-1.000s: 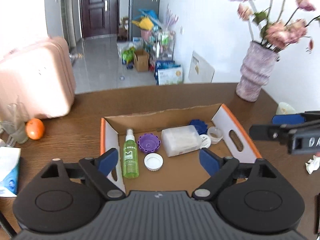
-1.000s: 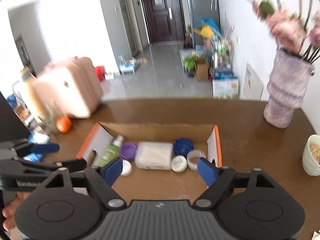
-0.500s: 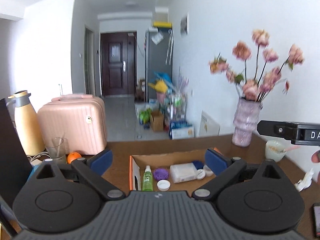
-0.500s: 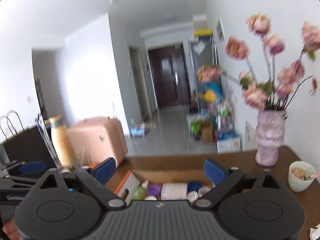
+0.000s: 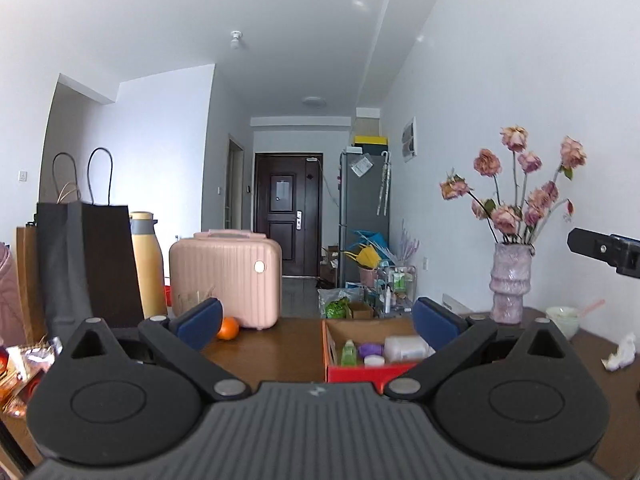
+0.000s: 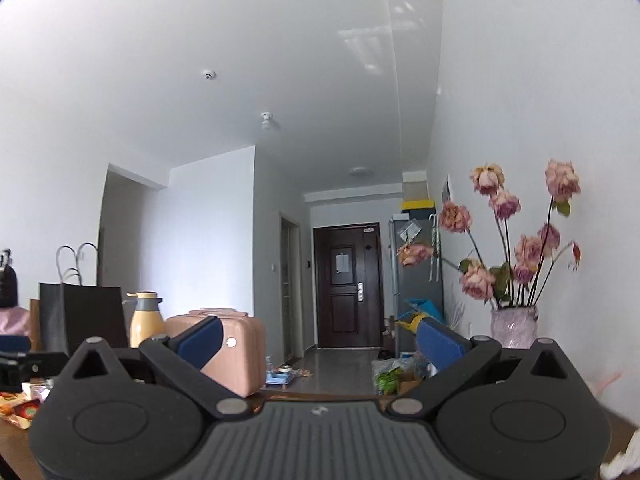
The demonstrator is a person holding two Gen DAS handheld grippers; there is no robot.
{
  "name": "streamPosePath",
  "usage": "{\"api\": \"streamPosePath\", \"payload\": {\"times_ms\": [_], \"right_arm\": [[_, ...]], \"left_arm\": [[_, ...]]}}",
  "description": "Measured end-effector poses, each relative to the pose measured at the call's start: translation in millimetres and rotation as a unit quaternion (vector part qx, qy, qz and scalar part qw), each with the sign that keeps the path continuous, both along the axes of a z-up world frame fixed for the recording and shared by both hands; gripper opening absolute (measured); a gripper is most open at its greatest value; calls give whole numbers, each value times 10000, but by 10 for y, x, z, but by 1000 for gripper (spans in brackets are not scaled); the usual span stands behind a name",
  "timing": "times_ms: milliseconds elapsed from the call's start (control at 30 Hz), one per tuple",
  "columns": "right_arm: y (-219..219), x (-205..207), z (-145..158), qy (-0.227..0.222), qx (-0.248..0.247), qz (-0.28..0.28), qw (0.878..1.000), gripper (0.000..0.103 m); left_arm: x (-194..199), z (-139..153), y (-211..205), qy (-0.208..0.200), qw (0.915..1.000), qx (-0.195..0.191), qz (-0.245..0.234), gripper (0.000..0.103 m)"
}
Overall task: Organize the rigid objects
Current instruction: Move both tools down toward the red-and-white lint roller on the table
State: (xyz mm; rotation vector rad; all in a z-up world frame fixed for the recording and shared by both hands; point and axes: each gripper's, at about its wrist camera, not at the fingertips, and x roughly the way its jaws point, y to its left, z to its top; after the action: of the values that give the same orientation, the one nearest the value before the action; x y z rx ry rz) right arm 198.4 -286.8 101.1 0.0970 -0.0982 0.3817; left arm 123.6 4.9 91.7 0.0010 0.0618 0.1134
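Now keep both the left gripper [image 5: 316, 320] and the right gripper [image 6: 318, 338] spread wide and empty, retreat level, clear of the cardboard box [image 5: 362, 372] on the table [image 5: 280, 344], leaving the green bottle [image 5: 349, 353] and white container [image 5: 405, 348] undisturbed inside.

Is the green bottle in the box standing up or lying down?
Cannot tell for sure. The green bottle sits inside the cardboard box, left of a purple lid, but the box's front wall hides its lower part.

Both grippers pulled back from box [image 5: 366, 370], jaws widened
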Motion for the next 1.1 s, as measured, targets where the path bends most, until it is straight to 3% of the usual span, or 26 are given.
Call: {"api": "streamPosePath", "payload": {"times_ms": [133,300,400,533,733,900,1100], "right_arm": [[-16,-112,-272,364,-15,222,9991,103],[43,-183,-705,1085,-453,94,9930,103],[-17,-244,-933,1464,-298,68,9888,103],[-7,-324,-1136,1822,-695,115,9807,103],[37,-168,-1330,2434,-1224,-9,9622,103],[-34,116,-1388,2826,-1125,-92,9526,97],[-156,449,-1367,3091,-992,-215,9456,91]], "left_arm": [[-136,-250,69,231,9995,55,216,103],[-137,-623,159,936,9952,60,283,103],[-170,-838,232,1319,9909,-7,276,103],[-135,-1101,283,1901,9813,-208,229,103],[74,-1246,226,2609,9646,-354,-154,103],[306,-1267,119,2827,9562,-547,-528,103],[644,-1271,-68,2850,9542,-615,-674,103]]}}
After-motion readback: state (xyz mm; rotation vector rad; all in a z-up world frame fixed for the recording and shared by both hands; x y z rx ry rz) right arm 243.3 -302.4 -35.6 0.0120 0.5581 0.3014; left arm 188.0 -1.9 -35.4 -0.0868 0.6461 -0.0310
